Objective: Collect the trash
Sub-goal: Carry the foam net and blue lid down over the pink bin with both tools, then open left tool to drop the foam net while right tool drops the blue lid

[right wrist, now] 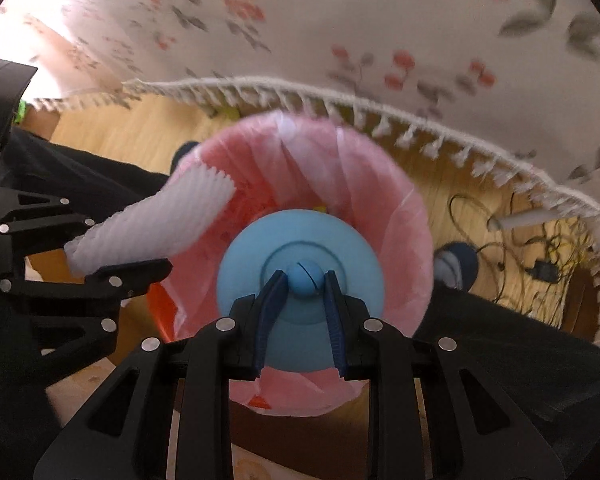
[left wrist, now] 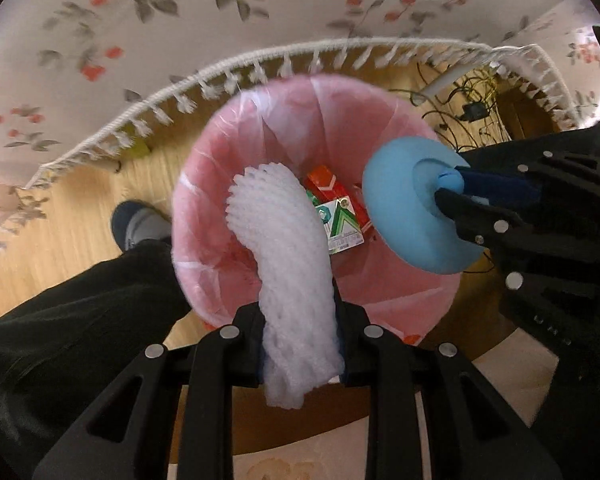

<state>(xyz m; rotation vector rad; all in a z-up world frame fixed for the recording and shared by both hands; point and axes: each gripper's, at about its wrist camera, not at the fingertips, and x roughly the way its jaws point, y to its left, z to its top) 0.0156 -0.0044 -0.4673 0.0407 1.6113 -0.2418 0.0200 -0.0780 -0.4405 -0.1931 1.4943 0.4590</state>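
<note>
Jaws of the left gripper [left wrist: 300,344] clench a white foam fruit net [left wrist: 288,256]; the right gripper [right wrist: 300,284] pinches a blue lid's knob [right wrist: 305,276], both above the pink-lined trash bin [left wrist: 228,152] holding a carton [left wrist: 336,216].

Glossy plastic liner [left wrist: 332,120] — wood floor [left wrist: 80,220].

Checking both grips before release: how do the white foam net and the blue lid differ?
The foam net is white, soft, a long mesh sleeve; the lid is blue, smooth, a round disc. The left gripper pinches the net's end; the right gripper clamps the lid's knob. Both hang over the pink-lined bin.
</note>
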